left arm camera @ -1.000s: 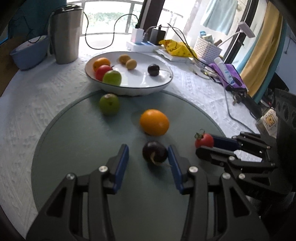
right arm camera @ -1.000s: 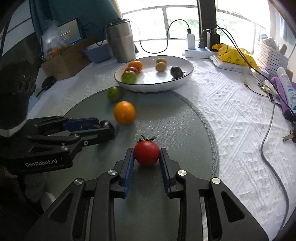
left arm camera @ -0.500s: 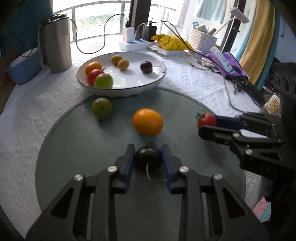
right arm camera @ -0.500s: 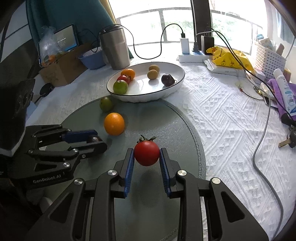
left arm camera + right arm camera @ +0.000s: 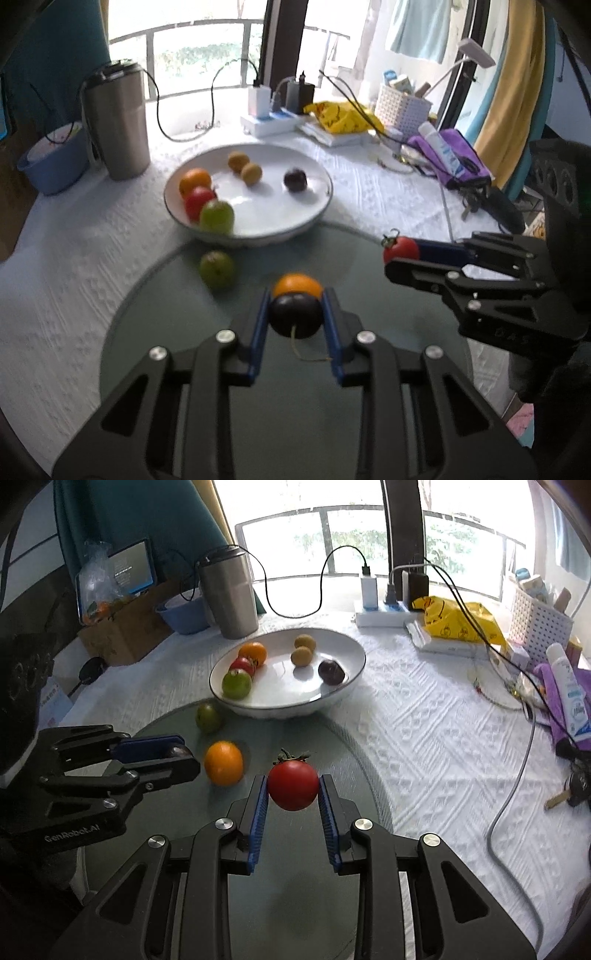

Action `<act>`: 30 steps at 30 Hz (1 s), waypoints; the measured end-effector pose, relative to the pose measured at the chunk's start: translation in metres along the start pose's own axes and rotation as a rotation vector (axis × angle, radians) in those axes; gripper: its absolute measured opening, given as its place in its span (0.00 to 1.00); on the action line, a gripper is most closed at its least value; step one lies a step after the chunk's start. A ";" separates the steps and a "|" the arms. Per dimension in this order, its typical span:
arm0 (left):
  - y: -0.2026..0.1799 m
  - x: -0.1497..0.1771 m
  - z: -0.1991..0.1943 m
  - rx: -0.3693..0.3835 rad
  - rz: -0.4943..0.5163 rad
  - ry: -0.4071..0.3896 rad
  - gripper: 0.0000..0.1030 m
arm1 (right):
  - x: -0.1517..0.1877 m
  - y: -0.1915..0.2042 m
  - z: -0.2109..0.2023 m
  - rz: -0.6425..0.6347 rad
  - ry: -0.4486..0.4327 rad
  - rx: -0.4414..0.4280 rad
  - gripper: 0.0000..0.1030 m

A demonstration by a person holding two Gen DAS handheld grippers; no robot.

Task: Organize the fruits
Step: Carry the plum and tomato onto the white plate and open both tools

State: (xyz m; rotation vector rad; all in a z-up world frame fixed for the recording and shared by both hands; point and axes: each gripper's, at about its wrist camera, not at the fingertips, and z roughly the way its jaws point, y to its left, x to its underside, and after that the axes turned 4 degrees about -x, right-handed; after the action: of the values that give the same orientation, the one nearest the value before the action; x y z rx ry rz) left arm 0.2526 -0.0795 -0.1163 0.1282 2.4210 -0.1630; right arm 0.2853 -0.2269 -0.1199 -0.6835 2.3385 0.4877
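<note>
Currently, the left gripper [image 5: 294, 318] clamps a dark purple round plum [image 5: 295, 315] above the grey-green round glass mat [image 5: 155, 317]. The right gripper [image 5: 293, 792] grasps a red round tomato [image 5: 292, 785] above it, short of the white ceramic bowl [image 5: 343, 694].

A round table [image 5: 424, 716] under a white textured cloth stands before a wide window [image 5: 332, 539] with a dark railing, daylight and greenery beyond it. Left of the window hangs a teal curtain [image 5: 122, 517]; right of it, in the left wrist view, a yellow curtain [image 5: 513, 92] and pale cloth [image 5: 421, 26].
</note>
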 end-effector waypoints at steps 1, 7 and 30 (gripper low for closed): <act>0.002 -0.003 0.000 -0.002 -0.002 -0.006 0.28 | -0.004 -0.002 0.001 -0.001 -0.002 0.001 0.29; 0.013 -0.022 0.009 -0.011 -0.017 -0.022 0.28 | -0.023 -0.011 0.009 -0.009 -0.010 0.006 0.29; 0.035 -0.078 0.076 -0.020 -0.012 -0.027 0.28 | -0.087 -0.044 0.061 -0.038 -0.005 -0.021 0.29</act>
State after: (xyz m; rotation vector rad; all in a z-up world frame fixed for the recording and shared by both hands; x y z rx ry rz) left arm 0.3651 -0.0599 -0.1255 0.1014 2.3960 -0.1450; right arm 0.3968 -0.2013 -0.1132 -0.7349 2.3142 0.4975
